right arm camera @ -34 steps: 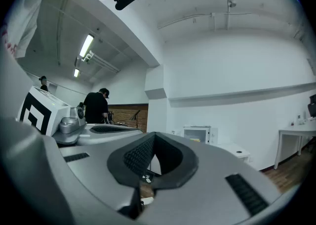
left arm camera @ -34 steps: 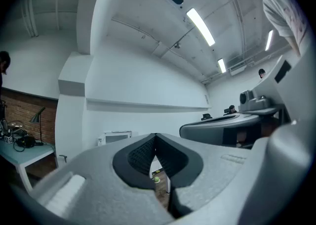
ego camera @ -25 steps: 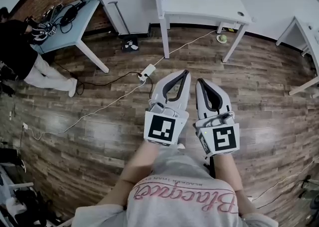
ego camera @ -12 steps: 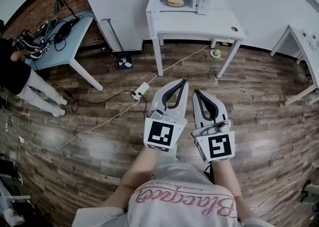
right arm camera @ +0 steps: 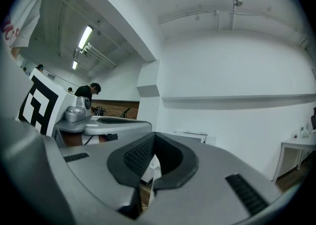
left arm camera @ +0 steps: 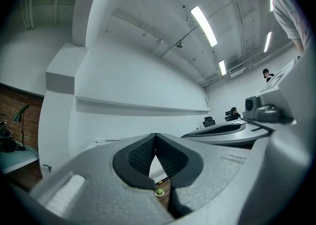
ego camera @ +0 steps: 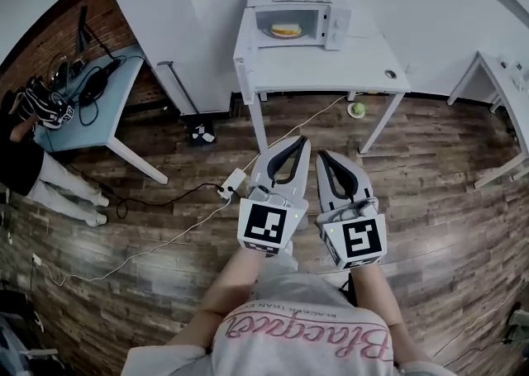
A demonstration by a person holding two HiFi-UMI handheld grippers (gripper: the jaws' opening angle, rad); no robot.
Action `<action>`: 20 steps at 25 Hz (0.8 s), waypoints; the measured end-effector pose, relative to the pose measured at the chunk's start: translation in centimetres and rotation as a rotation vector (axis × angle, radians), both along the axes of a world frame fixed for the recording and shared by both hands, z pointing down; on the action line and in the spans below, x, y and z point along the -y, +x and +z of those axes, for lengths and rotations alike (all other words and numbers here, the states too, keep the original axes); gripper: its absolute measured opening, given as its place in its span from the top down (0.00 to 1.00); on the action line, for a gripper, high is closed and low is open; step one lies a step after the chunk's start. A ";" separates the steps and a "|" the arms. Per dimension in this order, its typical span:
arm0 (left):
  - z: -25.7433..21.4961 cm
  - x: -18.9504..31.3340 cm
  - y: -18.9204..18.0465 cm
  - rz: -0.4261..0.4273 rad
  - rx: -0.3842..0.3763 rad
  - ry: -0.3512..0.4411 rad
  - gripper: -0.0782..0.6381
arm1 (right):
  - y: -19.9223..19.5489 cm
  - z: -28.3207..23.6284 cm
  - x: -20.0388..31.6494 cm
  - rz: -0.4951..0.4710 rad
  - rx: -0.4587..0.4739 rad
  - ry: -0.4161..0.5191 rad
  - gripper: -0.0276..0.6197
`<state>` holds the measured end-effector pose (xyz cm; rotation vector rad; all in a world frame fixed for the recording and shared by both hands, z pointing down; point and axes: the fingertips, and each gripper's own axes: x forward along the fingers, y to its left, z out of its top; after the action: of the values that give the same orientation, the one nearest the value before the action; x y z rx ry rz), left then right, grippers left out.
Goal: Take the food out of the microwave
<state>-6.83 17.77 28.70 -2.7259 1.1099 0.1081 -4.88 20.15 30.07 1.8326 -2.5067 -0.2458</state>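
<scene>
At the back edge of the white table [ego camera: 364, 56], toward its left corner, the microwave [ego camera: 297, 15] stands with its door [ego camera: 337, 16] swung open to the right. The food [ego camera: 286, 30], something yellow, lies inside. The left gripper [ego camera: 302, 142] and right gripper [ego camera: 323, 156] point toward it side by side, well short of the table's front edge, each with jaws pressed together on nothing. Open wooden floor [ego camera: 430, 168] lies between, crossed by a white cable [ego camera: 318, 117] from a power strip [ego camera: 232, 185] near the left gripper.
</scene>
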 end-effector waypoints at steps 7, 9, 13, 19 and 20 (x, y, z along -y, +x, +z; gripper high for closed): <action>-0.4 7.0 0.1 0.031 0.001 -0.009 0.89 | -0.2 -0.7 7.3 0.019 0.015 0.002 0.94; -0.2 8.4 0.1 0.037 0.000 -0.013 0.89 | -0.4 -0.7 8.8 0.028 0.018 -0.002 0.94; 0.4 10.7 -0.1 0.036 -0.008 -0.030 0.89 | -0.9 -0.4 11.0 0.021 0.007 -0.007 0.94; 1.1 13.6 -0.2 0.020 -0.022 -0.045 0.89 | -0.2 0.4 13.6 0.018 0.020 -0.031 0.94; 1.2 14.1 -0.1 0.017 -0.026 -0.048 0.89 | 0.1 0.5 14.1 0.020 0.028 -0.039 0.94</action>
<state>-6.89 3.70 29.86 -2.7847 1.1101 0.1205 -4.78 6.04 30.62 1.8586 -2.4905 -0.1707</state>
